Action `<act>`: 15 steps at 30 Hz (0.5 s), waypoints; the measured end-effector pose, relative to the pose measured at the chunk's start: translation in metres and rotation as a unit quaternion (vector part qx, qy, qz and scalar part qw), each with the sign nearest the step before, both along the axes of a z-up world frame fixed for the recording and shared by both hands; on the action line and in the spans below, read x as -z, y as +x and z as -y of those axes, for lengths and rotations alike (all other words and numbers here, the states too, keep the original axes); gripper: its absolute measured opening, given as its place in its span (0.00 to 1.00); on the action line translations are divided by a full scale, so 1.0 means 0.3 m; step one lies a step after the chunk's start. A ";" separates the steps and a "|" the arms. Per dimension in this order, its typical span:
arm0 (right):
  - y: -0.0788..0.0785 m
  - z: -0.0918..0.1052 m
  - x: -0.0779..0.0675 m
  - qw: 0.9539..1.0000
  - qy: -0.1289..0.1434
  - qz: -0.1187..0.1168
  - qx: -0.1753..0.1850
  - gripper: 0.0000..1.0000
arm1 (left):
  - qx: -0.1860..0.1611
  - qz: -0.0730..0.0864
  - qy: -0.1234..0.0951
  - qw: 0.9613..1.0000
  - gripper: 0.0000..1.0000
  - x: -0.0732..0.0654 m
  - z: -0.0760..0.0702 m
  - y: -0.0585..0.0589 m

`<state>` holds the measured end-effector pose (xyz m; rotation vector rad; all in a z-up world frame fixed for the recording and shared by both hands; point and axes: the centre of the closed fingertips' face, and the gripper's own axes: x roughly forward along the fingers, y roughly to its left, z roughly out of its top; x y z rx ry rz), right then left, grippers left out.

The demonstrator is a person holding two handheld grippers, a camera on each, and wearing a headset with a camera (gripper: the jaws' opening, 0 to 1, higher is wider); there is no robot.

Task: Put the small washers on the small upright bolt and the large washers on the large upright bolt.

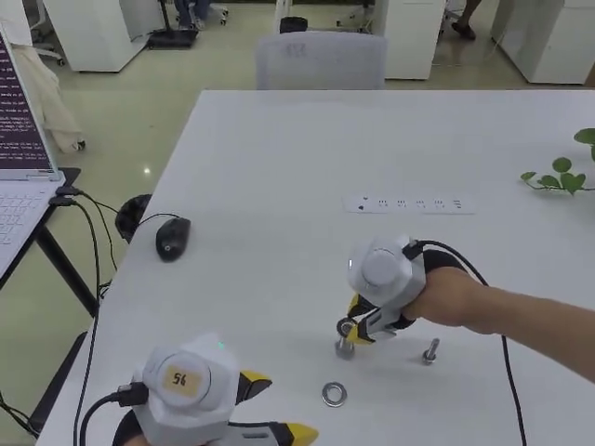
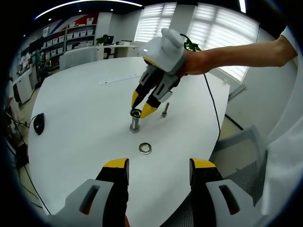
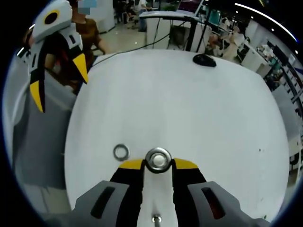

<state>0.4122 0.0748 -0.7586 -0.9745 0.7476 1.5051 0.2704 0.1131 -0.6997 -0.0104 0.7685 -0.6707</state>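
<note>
Holding a washer (image 3: 158, 160) atop the large bolt (image 1: 345, 347), right tongs (image 2: 141, 106) clamped on it; left tongs (image 2: 159, 163) agape, empty; loose washer (image 1: 334, 394) waiting

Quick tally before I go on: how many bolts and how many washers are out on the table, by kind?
Bolts: 2 (large bolt, small bolt)
Washers: 2 (loose washer; held washer in the right tool, at the large bolt's top)
Total: 4

left hand-held gripper (image 1: 279, 406): white, label (image 1: 183, 379) 56 | yellow-tipped jaws | black cable (image 1: 110, 401)
</note>
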 end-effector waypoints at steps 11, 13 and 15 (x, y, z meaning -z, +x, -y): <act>0.001 -0.002 0.045 1.000 -0.015 -0.005 0.002 0.23 | 0.000 -0.003 0.001 1.000 0.50 0.005 -0.003 -0.009; -0.001 -0.002 0.058 1.000 -0.017 -0.005 0.003 0.23 | -0.001 -0.003 0.001 1.000 0.50 0.005 -0.005 -0.012; -0.002 -0.001 0.069 1.000 -0.020 -0.007 0.005 0.23 | -0.001 -0.004 0.002 1.000 0.50 0.007 -0.007 -0.014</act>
